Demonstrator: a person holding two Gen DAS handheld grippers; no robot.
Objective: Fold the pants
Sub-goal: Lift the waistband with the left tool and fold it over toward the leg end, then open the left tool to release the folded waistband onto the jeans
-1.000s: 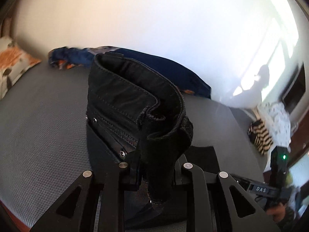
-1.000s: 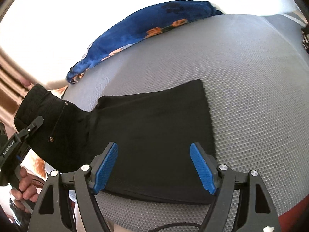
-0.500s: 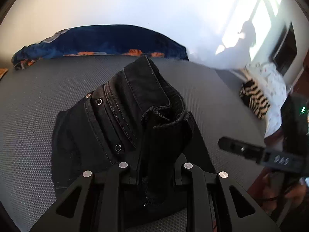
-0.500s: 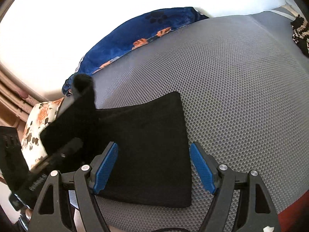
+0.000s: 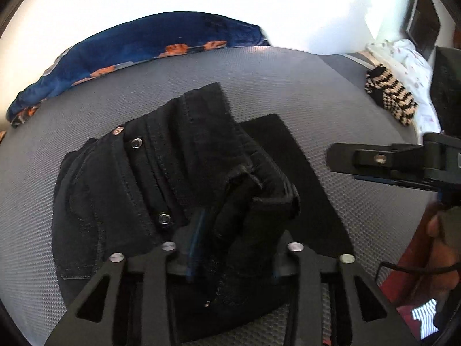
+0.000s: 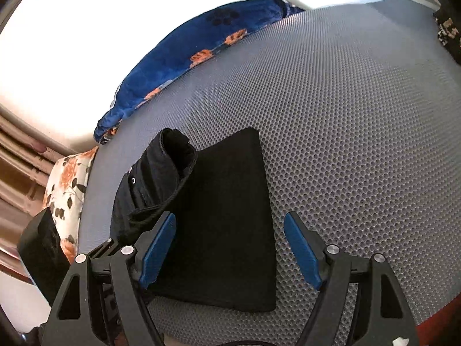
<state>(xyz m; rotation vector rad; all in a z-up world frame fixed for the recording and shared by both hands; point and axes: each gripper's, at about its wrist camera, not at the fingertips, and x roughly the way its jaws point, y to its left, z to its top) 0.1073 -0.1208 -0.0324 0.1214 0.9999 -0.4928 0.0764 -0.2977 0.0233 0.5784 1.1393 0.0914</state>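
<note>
Grey mesh-textured bed (image 6: pixel 345 115) carries the black denim pants (image 6: pixel 230 216), folded flat with the waistband end raised. Left claw (image 5: pixel 233 248) is clamped on that waistband; right claw (image 6: pixel 230 248) hangs spread wide above the fold.

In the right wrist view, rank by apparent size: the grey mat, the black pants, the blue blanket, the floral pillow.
1. grey mat, by far the largest.
2. black pants, close to the camera, which flatters them.
3. blue blanket, farther back.
4. floral pillow, partly cut off, so its rank is unsure.
</note>
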